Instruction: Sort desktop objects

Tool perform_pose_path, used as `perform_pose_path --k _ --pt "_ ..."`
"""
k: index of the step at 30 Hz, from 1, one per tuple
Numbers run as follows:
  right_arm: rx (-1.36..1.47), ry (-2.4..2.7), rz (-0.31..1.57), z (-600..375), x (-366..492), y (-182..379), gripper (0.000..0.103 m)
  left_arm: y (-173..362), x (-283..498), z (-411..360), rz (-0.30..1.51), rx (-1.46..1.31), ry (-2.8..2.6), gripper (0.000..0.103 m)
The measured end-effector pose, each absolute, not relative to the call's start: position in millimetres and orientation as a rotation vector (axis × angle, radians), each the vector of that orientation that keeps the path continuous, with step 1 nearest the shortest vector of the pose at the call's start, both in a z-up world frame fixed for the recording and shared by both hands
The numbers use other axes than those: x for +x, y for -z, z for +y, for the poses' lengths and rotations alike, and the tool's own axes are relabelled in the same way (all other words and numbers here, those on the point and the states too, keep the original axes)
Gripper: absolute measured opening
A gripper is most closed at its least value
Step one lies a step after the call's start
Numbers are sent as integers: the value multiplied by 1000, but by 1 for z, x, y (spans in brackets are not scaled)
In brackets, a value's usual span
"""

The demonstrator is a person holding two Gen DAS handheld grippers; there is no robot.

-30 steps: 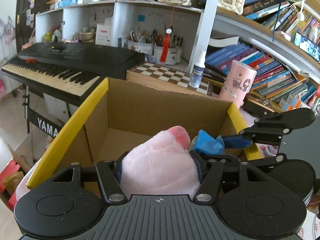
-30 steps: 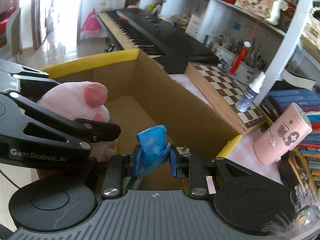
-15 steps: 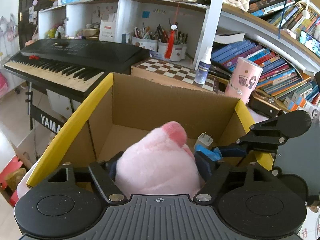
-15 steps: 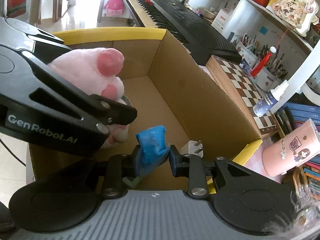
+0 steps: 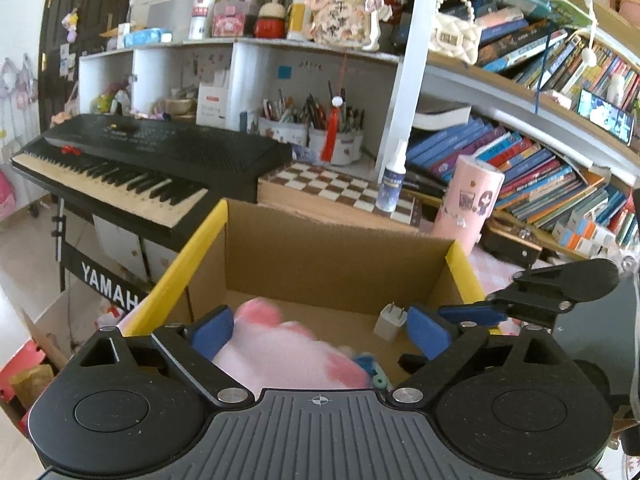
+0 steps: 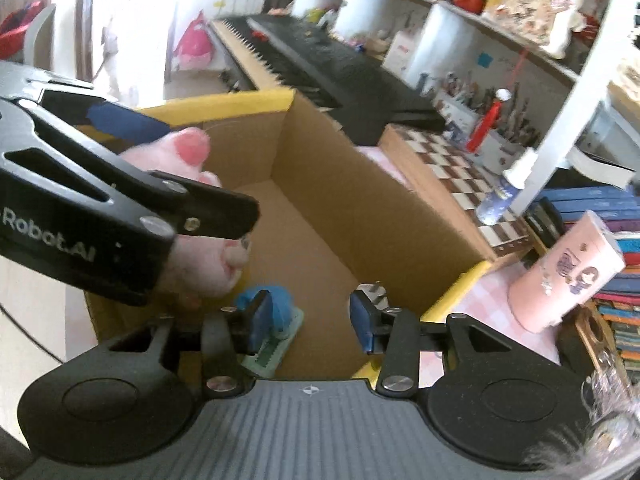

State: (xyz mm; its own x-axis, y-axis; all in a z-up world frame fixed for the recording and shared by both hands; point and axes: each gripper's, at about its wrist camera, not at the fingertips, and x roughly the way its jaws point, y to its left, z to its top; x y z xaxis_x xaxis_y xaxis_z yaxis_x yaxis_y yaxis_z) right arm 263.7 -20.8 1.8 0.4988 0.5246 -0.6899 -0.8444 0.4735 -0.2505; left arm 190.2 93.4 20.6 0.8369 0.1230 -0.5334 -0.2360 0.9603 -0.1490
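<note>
Both tongs letting go over the cardboard box (image 5: 336, 256), two drops nearly done.

Lower left of my left view, the left gripper (image 5: 318, 330) is opening, its pads clear of the pink plush (image 5: 280, 354) (blurred, probably dropping) inside the box. Centre of my right view, the right gripper (image 6: 310, 318) is opening too, nothing pressed; the blue packet (image 6: 280, 308) lies on the box floor by the white plug (image 5: 390, 320). I judge the shelves' clutter remains. The yellow rims crowd both sides; straight up looks free.
</note>
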Motion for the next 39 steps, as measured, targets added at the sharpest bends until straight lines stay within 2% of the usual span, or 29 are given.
perform_pose_path --k 10,24,39 --pt "-461 -776 533 -51 248 -25 43 -33 166 88 493 -206 -188 96" --pt "-269 -612 592 -94 224 -31 48 -34 130 86 472 -232 -172 97" --pt "-197 -504 609 -110 165 -27 48 -28 83 84 489 -235 -139 97"
